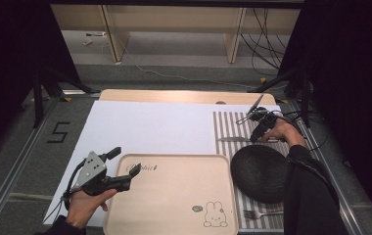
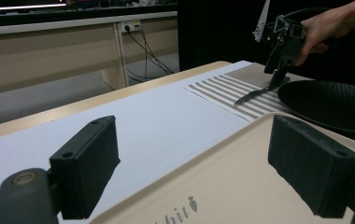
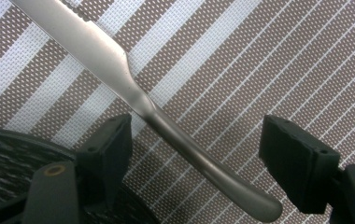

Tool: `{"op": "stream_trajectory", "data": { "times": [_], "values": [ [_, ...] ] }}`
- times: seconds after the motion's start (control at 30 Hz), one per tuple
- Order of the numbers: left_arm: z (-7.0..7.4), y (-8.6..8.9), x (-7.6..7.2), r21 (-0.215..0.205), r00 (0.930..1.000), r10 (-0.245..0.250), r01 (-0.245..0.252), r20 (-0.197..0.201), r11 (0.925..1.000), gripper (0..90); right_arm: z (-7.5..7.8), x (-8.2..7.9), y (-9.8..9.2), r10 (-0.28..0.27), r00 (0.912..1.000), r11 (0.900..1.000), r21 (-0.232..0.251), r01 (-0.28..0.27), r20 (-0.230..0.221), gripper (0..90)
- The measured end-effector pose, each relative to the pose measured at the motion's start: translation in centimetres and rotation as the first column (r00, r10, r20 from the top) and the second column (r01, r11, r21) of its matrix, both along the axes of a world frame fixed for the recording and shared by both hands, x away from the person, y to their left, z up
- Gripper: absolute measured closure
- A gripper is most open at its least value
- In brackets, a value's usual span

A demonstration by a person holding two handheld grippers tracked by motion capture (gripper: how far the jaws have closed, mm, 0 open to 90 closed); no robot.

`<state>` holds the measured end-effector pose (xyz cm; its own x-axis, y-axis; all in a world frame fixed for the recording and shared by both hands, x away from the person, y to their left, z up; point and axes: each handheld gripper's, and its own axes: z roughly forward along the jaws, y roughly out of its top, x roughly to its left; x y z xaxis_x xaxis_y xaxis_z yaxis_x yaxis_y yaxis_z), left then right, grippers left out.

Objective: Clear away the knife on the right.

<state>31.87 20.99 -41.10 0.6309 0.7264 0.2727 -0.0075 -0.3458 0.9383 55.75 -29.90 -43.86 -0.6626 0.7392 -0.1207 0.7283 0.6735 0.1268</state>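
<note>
A steel table knife (image 1: 238, 140) lies flat on the striped placemat (image 1: 225, 125), just beyond a black plate (image 1: 260, 171). My right gripper (image 1: 255, 138) points down over the knife's handle. In the right gripper view the handle (image 3: 185, 149) runs slantwise between the jaws, which stand apart with a gap on each side, so my right gripper (image 3: 196, 128) is open. My left gripper (image 1: 125, 162) rests low at the left rim of the beige tray (image 1: 174, 157), open and holding nothing. The left gripper view looks across the tray (image 2: 222, 186) to the knife (image 2: 252, 95) and my right gripper (image 2: 276, 81).
A fork (image 1: 260, 213) lies on the placemat in front of the plate. The tray, printed with a rabbit, sits at the near middle on a white sheet (image 1: 145, 127). The plate's edge (image 3: 7, 154) lies close beside my right gripper's left jaw.
</note>
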Motion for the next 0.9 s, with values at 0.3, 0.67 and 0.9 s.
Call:
{"op": "stream_trajectory", "data": {
  "times": [0.3, 0.67, 0.9],
  "values": [
    [0.0, 0.0, 0.0, -0.001, 1.0000, 0.000, 0.000, 0.000, 1.0000, 16.0, -0.5, 0.1, 0.2, 0.018, 0.9995, 0.999, -0.033, -0.019, -0.026, 32.9],
    [0.0, 0.0, 0.0, 0.003, 1.0000, -0.001, 0.001, -0.001, 1.0000, 16.0, -0.7, 0.3, 0.3, 0.061, 0.9967, 0.996, -0.055, -0.064, -0.053, 40.6],
    [0.0, 0.0, 0.0, 0.002, 1.0000, 0.001, -0.001, 0.000, 1.0000, 16.0, -1.1, 0.2, 0.4, 0.073, 0.9957, 0.995, -0.067, -0.077, -0.057, 45.2]
  ]
}}
